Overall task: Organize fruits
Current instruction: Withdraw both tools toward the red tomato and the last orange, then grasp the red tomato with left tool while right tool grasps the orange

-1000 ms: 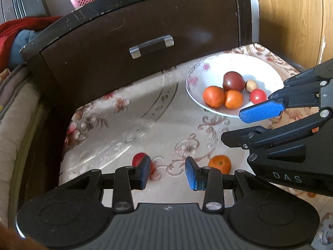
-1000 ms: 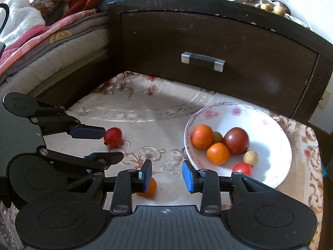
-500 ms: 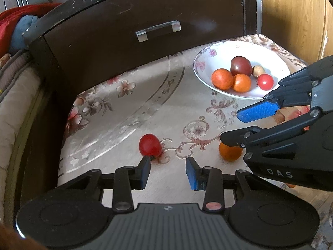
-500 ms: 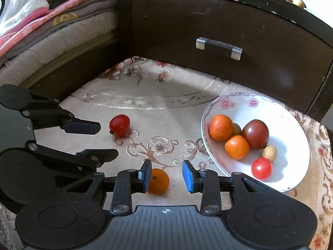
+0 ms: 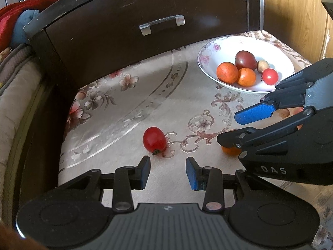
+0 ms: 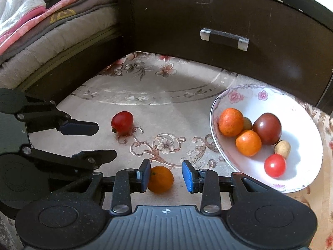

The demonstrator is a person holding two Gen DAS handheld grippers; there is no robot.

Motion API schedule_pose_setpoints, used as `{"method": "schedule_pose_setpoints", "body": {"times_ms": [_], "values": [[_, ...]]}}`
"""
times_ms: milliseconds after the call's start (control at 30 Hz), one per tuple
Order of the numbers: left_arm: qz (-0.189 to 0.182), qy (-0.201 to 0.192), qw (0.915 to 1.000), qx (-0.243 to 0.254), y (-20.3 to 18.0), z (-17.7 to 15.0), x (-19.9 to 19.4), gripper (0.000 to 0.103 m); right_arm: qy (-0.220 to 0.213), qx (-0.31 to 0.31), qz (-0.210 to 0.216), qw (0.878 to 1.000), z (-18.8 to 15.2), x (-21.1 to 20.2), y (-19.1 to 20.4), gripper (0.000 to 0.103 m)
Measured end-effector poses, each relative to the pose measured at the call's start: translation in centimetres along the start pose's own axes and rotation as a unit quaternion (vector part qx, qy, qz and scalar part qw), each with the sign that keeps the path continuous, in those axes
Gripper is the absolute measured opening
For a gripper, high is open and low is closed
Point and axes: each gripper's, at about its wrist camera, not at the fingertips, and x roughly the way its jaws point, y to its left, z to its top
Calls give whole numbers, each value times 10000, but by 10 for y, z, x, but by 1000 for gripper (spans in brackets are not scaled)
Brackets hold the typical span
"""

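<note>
While both grippers' jaws stand released, the right gripper (image 6: 165,176) should centre on the orange (image 6: 160,179), clench gently, then lift toward the bowl (image 6: 299,185) on its right.

Left gripper (image 5: 167,171) (jaws apart) sits just short of a red tomato (image 5: 154,141).

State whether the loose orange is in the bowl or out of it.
Out. The orange lies on the patterned cloth, between the open right tool's fingers, apart from the bowl.

red tomato (image 5: 154,141), orange tangerine (image 6: 160,179) — floral cloth (image 5: 129,108)
</note>
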Motion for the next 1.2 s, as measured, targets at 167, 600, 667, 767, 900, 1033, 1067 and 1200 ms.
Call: {"method": "schedule_pose_setpoints", "body": {"times_ms": [167,600,667,767,900,1033,1067,1200], "values": [[5,50,10000,8,5,-3,1,46,134,12,178,9998,0,3,1,29],[-60,85,9995,-304,24,-6,13,47,276,-42,354,9990,-3,10,4,20],[-82,24,9992,-386,27,-4,15,47,275,-28,363,9990,-4,10,2,19],[-179,-50,9982,-577,32,2,19,47,264,-6,311,9992,-4,8,1,19],[-286,-148,9965,-776,35,10,30,47,233,39,255,9994,-5,5,-1,20],[-275,-120,9959,-848,35,15,42,47,226,78,240,9994,-7,1,-5,20],[-278,-168,9959,-843,35,15,43,47,228,85,241,9994,-7,0,-5,20],[-275,-169,9959,-840,33,18,45,44,236,127,197,9994,-9,-2,-10,20]]}}
